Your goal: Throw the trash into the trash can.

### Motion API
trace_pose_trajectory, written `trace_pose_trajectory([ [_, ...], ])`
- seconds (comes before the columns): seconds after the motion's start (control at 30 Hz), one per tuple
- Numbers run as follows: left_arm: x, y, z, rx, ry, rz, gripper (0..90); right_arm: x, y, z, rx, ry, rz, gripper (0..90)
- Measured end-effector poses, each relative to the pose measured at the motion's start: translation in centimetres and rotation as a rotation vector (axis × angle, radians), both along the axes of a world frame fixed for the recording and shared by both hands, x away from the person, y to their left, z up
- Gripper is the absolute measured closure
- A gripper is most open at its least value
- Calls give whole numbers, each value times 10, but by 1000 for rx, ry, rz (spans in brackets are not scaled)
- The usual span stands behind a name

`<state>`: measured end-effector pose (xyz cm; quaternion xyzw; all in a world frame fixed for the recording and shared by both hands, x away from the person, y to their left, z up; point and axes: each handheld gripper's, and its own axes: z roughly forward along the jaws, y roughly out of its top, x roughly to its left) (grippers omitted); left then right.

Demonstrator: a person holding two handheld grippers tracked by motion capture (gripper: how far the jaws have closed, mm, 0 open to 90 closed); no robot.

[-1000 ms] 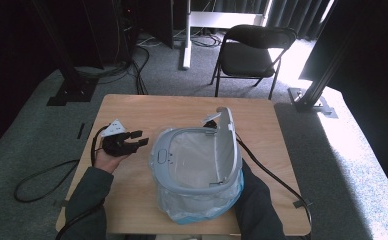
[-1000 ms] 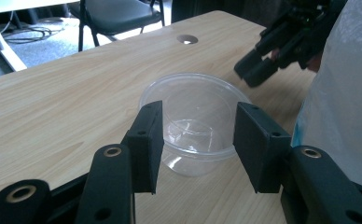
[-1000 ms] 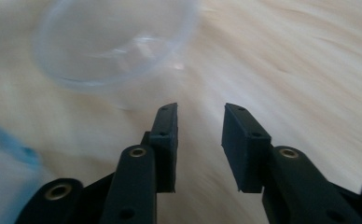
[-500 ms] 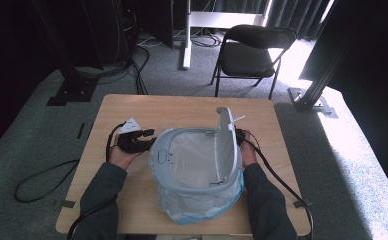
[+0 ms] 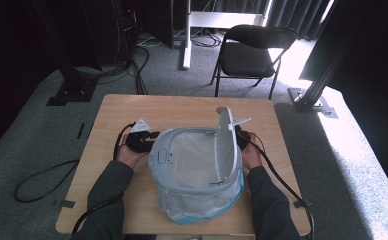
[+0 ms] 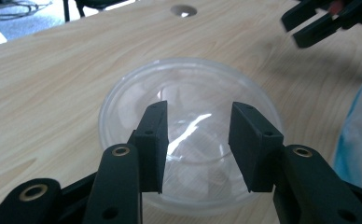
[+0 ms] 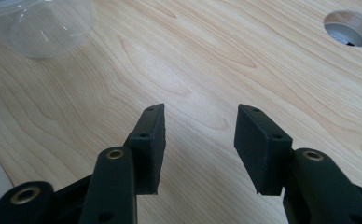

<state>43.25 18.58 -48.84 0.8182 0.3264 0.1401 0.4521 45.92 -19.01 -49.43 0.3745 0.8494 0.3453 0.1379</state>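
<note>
High view shows the person seated at the bench (image 5: 132, 200), a small lidded bin (image 5: 197, 172) with a clear liner standing between the forearms, its flap lid tipped up on the right side. The left tongs (image 5: 149, 136) sit just beside the bin's left rim; the right tongs (image 5: 243, 137) are mostly hidden behind the raised lid.

Left gripper view shows the left tongs (image 6: 198, 140) poised over a clear plastic dome lid (image 6: 191, 135) lying on the wood beyond the bin. The jaws have just been closing, yet they stand apart, the pads not visibly pressing on the plastic. In the right gripper view the right tongs (image 7: 200, 147) have been opening and now stand apart over bare wood, holding nothing; the dome lid (image 7: 37, 25) lies well off at the top left.

The dome lid rests rim down, its crown pointing up; being round, it has no long axis across the bench. To grip it well, I judge the left tongs should drop lower and pinch the rim edge, since the smooth crown would likely slip.
</note>
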Motion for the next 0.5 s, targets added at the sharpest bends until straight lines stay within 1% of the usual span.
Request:
trace_pose_trajectory([
  [0.07, 0, 1, -3, 9, 6, 2, 578, -1, -3, -1, 0, 0, -6, 523],
  [0.13, 0, 2, -5, 7, 10, 3, 578, -2, -6, -2, 2, 2, -11, 523],
  [0.17, 0, 3, -5, -1, 12, 4, 578, -3, -8, -2, 0, 3, -12, 523],
  [0.4, -2, 6, -4, 12, 9, 6, 578, -4, -14, -6, -1, 9, -20, 523],
  [0.5, -3, 8, -5, 6, 10, 7, 578, -5, -14, -7, -3, 14, -22, 523],
])
